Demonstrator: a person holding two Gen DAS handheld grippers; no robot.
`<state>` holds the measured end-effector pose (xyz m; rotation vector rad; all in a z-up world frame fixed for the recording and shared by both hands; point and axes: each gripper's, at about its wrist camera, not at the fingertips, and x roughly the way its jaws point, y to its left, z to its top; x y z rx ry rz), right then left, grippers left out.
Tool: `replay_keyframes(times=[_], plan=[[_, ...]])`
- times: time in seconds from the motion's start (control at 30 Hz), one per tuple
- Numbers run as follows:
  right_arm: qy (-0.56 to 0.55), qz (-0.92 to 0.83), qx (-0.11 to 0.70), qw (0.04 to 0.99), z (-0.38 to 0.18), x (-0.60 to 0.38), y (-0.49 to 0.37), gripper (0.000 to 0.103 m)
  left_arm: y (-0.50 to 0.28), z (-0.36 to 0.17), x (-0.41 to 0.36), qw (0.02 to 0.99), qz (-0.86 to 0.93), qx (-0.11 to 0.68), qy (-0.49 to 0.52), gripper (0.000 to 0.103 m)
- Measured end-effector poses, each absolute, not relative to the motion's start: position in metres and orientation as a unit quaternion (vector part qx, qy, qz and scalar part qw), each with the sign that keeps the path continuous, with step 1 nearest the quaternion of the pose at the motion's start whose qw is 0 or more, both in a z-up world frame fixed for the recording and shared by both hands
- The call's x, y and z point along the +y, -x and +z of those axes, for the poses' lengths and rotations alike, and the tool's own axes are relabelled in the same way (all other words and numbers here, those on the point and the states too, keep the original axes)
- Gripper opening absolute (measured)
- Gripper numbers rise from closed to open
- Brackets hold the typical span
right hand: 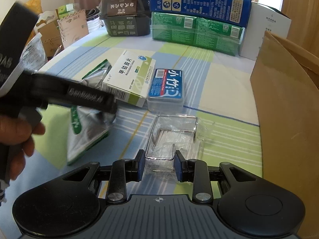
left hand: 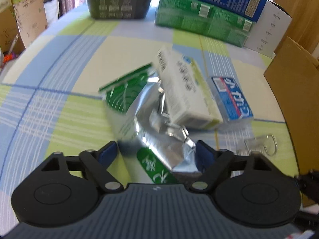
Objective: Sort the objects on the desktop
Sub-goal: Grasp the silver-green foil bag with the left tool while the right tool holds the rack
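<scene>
The left tongs (left hand: 156, 155) stand spread around the crumpled foil packet (left hand: 159, 127), at 6 o'clock of the medicine box (left hand: 185, 91) on the counter (left hand: 59, 103). They should close low on the foil. The right tongs (right hand: 159, 164) pinch the clear case (right hand: 173, 135).

foil pouch (left hand: 159, 127): crumpled, flat | clear box (right hand: 171, 139): lying by pouch

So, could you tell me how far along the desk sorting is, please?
Nothing looks sorted yet. The right gripper is shut on the clear plastic box; the left gripper straddles the foil pouch. The white medicine box and blue case remain loose on the tablecloth.
</scene>
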<state>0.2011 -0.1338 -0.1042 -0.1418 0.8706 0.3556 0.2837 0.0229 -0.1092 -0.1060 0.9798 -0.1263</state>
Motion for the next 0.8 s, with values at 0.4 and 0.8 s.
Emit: replay_keyframes(times=[0.4,0.8], plan=[[0.048,0.185,0.43,0.882,-0.094,-0.142,-0.181,0.028,-0.213,-0.09,0.053,0.862,-0.1,0.493,-0.051,0.05],[0.06,0.189,0.441,0.875,-0.094,-0.138,-0.161,0.028,-0.207,-0.085,0.041,0.852,-0.134,0.491,-0.126,0.078]])
